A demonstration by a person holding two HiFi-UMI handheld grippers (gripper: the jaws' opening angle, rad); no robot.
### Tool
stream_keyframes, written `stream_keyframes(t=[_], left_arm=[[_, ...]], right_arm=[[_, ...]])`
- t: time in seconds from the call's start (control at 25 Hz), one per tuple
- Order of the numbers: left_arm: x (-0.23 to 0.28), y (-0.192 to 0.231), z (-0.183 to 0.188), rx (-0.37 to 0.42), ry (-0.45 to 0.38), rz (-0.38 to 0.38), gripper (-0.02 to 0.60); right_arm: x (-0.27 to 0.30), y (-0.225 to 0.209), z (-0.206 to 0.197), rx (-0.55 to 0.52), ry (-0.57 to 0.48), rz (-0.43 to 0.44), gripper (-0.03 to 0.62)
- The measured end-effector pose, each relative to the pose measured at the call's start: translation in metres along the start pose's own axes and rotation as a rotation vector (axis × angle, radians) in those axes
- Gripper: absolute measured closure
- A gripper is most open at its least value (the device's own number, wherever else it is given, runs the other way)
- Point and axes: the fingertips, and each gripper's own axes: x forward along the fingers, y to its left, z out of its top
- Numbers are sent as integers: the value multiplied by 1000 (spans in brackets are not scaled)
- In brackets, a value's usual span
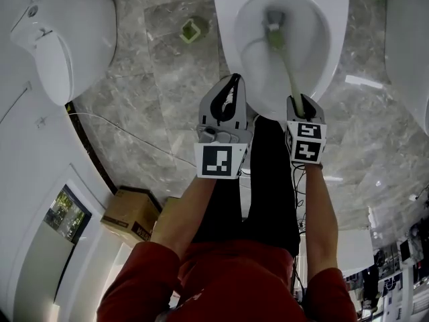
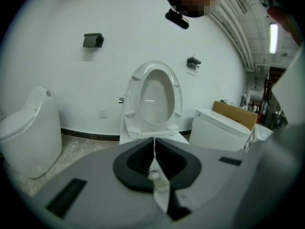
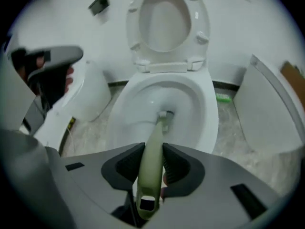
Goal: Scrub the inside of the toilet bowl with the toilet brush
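Note:
A white toilet bowl (image 1: 315,52) (image 3: 202,123) stands ahead with its lid raised. My right gripper (image 1: 303,102) (image 3: 151,151) is shut on the pale green handle of the toilet brush (image 1: 289,72) (image 3: 151,168). The brush head (image 1: 273,31) (image 3: 164,119) reaches down to the bottom of the bowl near the drain. My left gripper (image 1: 231,86) (image 2: 154,149) hovers at the bowl's near left edge, jaws pressed together with nothing between them. It faces the raised seat and lid (image 2: 153,97).
Other white toilets stand to the left (image 1: 64,35) (image 2: 28,132) and right (image 1: 409,45) (image 2: 224,128). A small green brush holder (image 1: 192,30) sits on the marble floor left of the bowl. A cardboard box (image 1: 131,215) lies at lower left. A thin cable (image 1: 134,136) runs across the floor.

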Motion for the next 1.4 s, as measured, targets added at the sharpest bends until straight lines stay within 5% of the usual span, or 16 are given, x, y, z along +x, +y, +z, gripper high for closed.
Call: stream_keyframes(t=[0.28, 0.4, 0.64, 1.04, 1.4], left_arm=[[-3, 7, 8, 15, -28, 2, 586], [-4, 11, 7, 12, -24, 5, 586], [-7, 18, 3, 20, -15, 8, 586], [-10, 26, -3, 15, -9, 25, 586], [-9, 30, 0, 22, -25, 33, 586]], right_arm=[[-8, 36, 36, 670, -114, 312, 482], [11, 52, 38, 795, -85, 358, 482], [61, 43, 32, 979, 1, 309, 480], [13, 84, 30, 873, 47, 472, 480], [52, 43, 32, 795, 102, 310, 480]])
